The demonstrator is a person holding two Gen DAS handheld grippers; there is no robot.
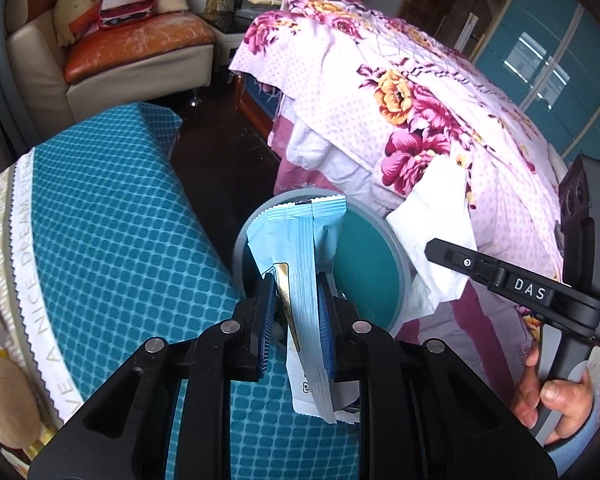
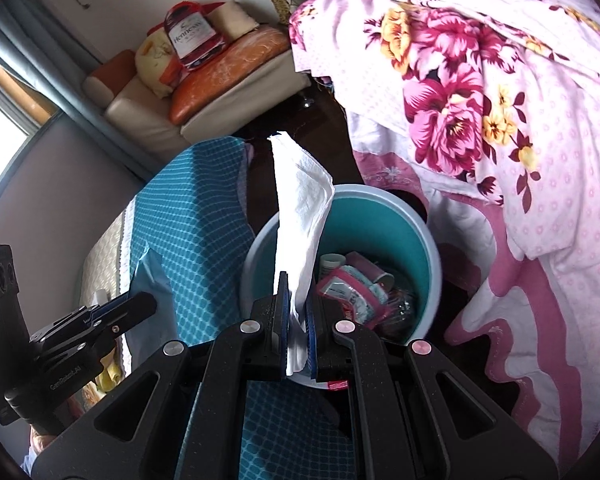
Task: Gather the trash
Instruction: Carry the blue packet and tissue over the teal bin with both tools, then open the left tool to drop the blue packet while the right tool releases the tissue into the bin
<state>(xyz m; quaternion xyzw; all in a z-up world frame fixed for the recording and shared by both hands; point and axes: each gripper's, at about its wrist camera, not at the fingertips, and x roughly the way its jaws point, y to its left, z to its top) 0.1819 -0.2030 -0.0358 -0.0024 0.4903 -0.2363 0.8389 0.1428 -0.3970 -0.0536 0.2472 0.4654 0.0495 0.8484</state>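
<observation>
Carrying two pieces of trash toward the bin, you look to be at the drop step. At nine o'clock of the bin lies the teal checked cushion. Your left tool is clamped on one pale blue wrapper, which stands up over the bin's near rim at about seven o'clock. Your right tool is pinched shut on one white tissue, held upright over the rim at about eight o'clock. The bin itself sits on the floor between cushion and bed, and already holds several pink and white packets; how many, you cannot tell. By my reading, the next move calls for bringing both tools fully over the mouth, then opening each so nothing snags on the rim. Count: two tools, one wrapper, one tissue, one bin.
</observation>
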